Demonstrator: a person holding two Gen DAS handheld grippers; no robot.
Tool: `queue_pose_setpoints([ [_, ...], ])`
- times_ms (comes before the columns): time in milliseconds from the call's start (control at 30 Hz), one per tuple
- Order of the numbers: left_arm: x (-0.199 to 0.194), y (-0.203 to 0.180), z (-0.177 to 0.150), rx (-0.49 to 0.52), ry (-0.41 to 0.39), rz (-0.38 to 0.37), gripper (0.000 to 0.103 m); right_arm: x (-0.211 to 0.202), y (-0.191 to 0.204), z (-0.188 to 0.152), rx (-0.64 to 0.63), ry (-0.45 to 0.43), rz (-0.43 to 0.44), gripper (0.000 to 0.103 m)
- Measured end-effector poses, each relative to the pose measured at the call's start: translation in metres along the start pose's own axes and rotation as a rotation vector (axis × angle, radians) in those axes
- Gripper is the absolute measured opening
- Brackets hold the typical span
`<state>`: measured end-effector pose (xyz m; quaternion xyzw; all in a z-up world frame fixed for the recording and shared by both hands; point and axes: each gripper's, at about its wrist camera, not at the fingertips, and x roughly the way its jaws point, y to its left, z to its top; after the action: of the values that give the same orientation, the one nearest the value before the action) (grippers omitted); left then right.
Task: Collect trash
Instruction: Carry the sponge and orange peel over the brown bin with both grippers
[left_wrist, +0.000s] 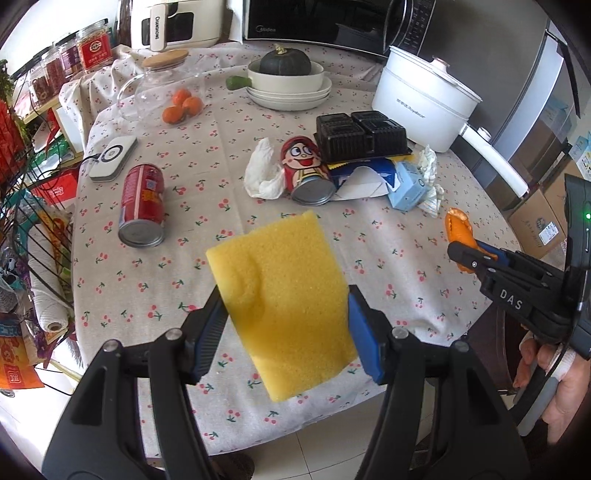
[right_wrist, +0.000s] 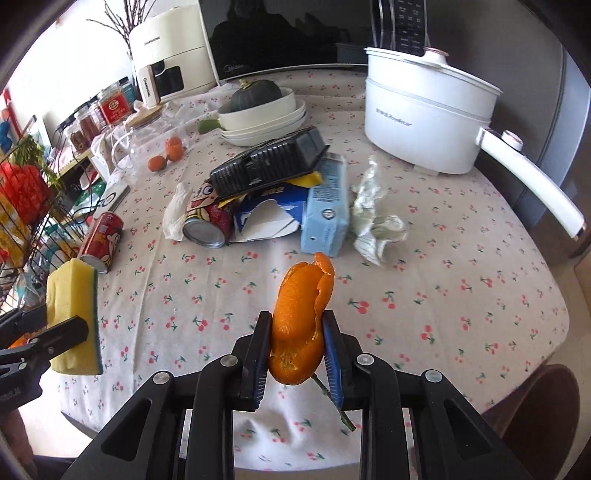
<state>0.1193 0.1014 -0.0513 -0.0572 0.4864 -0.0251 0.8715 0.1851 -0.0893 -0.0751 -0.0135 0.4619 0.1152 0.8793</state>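
- Right gripper (right_wrist: 295, 343): jaws closed in tight on an orange peel (right_wrist: 301, 317); peel stands up between the pads, a thin stem pokes out below, held above the table.
- Left gripper (left_wrist: 286, 325): jaws about halfway apart, clamped on the two sides of a yellow sponge (left_wrist: 284, 295); sponge lifted off the cloth, tilted. Right wrist view shows its green scrub layer on one face.
- Hand (left_wrist: 554, 384) on the right gripper's handle shows at the right edge of the left wrist view, a white wrap on a finger.
- Tablecloth (right_wrist: 443, 295): pale with a cherry print, covers the round table under both grippers.
- Trash pile mid-table: cartoon can (left_wrist: 308, 173) lying on its side, white crumpled tissue (left_wrist: 260, 173) touching it, black plastic tray (left_wrist: 360, 136) on top of torn blue-white packaging (left_wrist: 364, 181), light blue carton (left_wrist: 408, 184), crumpled paper (right_wrist: 376, 221) beside the carton.
- Red can (left_wrist: 142, 205) on its side, well apart from the pile, near a small white device (left_wrist: 112, 157).
- Further back: glass jar, tangerines (left_wrist: 183, 105), stacked bowls with a dark squash (left_wrist: 284, 62), white electric pot (left_wrist: 424, 99), microwave.
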Motion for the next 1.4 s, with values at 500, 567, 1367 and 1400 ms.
queue_pose_setpoints([
  [500, 0.013, -0.122, -0.005, 0.126, 0.032, -0.168, 0.064, -0.083, -0.129, -0.048, 0.144, -0.024, -0.089, 0.027],
  [567, 0.015, -0.14, -0.009, 0.157, 0.036, -0.187, 0.064, -0.092, -0.144, -0.057, 0.162, -0.023, -0.1, 0.027],
  [1367, 0.044, -0.328, -0.064, 0.459, 0.091, -0.447, 0.065, -0.145, -0.272, -0.149, 0.352, 0.013, -0.233, 0.028],
  [1400, 0.045, -0.332, -0.065, 0.463, 0.094, -0.458, 0.065, -0.146, -0.275, -0.151, 0.356, 0.014, -0.237, 0.028],
])
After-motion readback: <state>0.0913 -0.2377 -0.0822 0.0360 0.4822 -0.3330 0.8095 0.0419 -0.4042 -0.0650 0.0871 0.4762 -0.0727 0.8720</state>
